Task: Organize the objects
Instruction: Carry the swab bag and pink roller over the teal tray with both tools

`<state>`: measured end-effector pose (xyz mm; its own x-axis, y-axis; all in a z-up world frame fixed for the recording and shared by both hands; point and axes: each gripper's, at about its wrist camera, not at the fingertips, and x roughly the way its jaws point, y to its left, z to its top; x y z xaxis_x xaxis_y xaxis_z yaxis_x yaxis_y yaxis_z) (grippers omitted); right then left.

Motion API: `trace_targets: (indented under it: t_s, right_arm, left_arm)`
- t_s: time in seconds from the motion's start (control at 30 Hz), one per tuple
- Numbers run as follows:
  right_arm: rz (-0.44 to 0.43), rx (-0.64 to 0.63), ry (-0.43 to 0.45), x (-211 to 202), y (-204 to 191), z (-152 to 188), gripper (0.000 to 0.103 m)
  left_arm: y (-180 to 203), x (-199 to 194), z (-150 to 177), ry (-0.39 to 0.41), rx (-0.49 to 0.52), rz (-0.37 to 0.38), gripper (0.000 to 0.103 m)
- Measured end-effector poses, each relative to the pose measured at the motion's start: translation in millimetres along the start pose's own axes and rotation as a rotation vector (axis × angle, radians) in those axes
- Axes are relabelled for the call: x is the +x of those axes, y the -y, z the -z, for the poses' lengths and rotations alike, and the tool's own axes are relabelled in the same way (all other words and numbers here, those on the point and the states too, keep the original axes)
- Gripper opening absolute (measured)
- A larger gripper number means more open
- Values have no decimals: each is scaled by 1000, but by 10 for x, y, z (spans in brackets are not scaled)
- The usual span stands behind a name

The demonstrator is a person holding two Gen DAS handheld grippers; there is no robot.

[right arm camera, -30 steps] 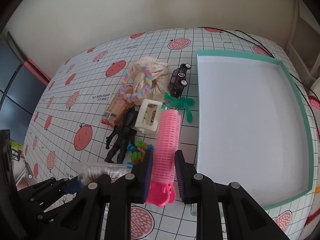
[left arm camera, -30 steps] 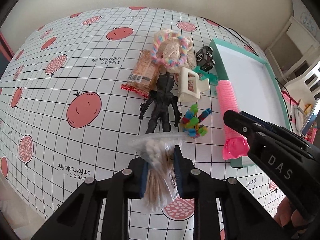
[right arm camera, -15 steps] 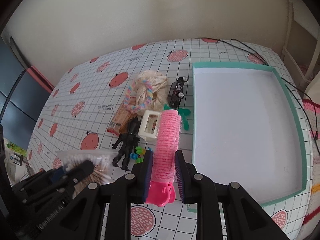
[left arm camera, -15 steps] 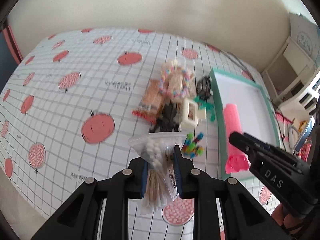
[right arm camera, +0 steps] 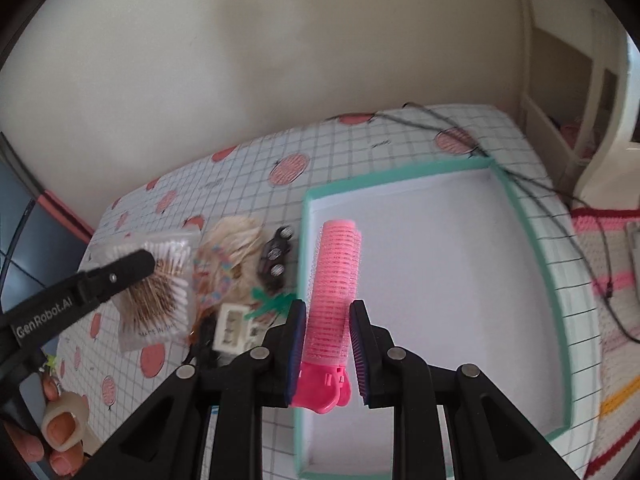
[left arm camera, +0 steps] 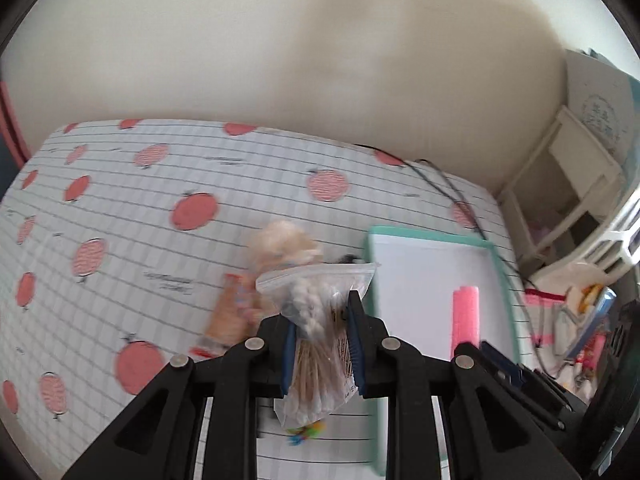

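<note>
Both grippers were loaded: left gripper (left arm camera: 322, 344) clamped on the bag of cotton swabs (left arm camera: 318, 320) above the clutter; right gripper (right arm camera: 327, 350) pinched the pink hair roller (right arm camera: 334, 288) over the teal tray (right arm camera: 556, 280); slack plastic might slip, and the roller could roll once released.

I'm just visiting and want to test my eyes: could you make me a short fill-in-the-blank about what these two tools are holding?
1. The right tool grips a hair roller coloured ____.
2. The left tool grips a clear bag of cotton ____.
3. The tray has a rim coloured ____.

Missing words: pink; swabs; green
</note>
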<state>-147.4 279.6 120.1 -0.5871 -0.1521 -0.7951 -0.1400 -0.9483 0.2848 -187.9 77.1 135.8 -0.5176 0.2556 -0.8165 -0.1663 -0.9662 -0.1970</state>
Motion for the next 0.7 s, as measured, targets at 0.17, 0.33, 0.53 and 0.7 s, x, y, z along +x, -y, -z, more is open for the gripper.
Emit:
trace_targets:
  t_s: [0.17, 0.33, 0.53, 0.7]
  right_arm:
    - [47, 24, 22, -139, 338, 14, 24]
    - [86, 78, 43, -202, 712, -19, 24]
    - [139, 127, 9, -2, 1100, -24, 24]
    - [147, 154, 7, 104, 1261, -99, 24]
  left_arm:
    - [315, 77, 102, -19, 28, 74, 24]
    - [628, 263, 192, -42, 73, 133, 24]
    - [842, 630, 218, -82, 85, 151, 24]
    - [913, 848, 179, -82, 90, 159, 24]
